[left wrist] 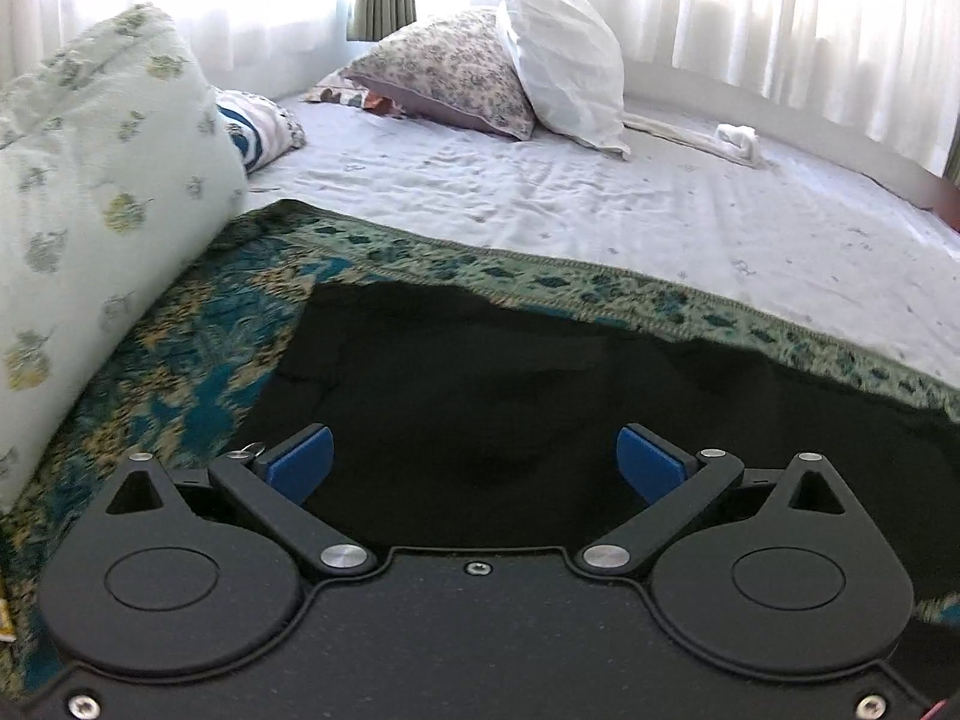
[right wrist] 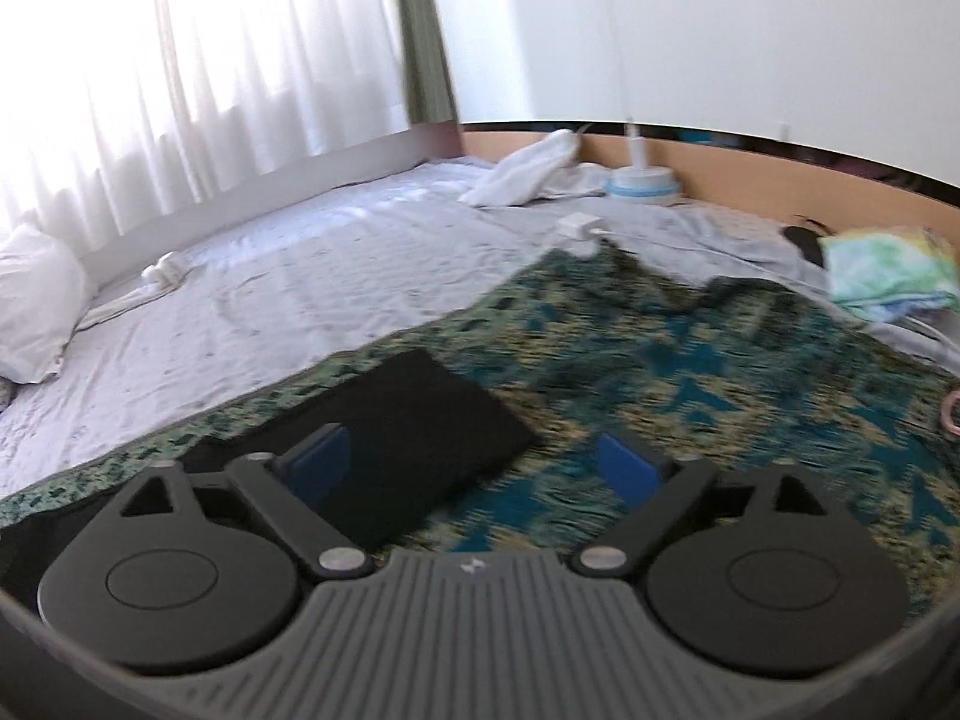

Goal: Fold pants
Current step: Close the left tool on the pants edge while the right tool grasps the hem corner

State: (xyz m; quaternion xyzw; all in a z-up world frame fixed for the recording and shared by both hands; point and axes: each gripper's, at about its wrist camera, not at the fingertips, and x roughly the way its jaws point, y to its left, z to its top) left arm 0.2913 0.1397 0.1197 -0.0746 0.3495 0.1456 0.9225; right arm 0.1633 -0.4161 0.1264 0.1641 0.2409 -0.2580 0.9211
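- We've got the black pants [left wrist: 510, 396] lying flat on a green and teal patterned blanket [left wrist: 180, 360] that's spread over the bed [left wrist: 600, 204].
- From the left wrist view, the left hand-held gripper [left wrist: 474, 465] sits right above the dark fabric with its blue pads [left wrist: 300, 468] spread wide apart, nothing pinched between them.
- We can't really tell if those pads touch the cloth or just hover over it; the black swallows all the detail.
- From the right wrist view, the right hand-held gripper [right wrist: 474, 468] is also wide open and holding nothing. Its left pad [right wrist: 318, 468] is over the pants [right wrist: 420, 432], its right pad [right wrist: 627, 471] is over bare blanket [right wrist: 720, 372].
- So on that side we're looking at a squared-off end of the pants, with a straight edge and a clear corner on the blanket. That view is a bit motion-blurred.
- Around the bed: a big floral comforter roll [left wrist: 90, 180] just beside the pants on the left, a floral pillow [left wrist: 444, 72] and a white pillow [left wrist: 564, 60] at the far side by the curtains [left wrist: 780, 12].
- Far end in the right view: a white towel [right wrist: 528, 171], a small white-and-blue device [right wrist: 642, 183], a white charger block [right wrist: 579, 225], and a tie-dye cloth [right wrist: 888, 276].
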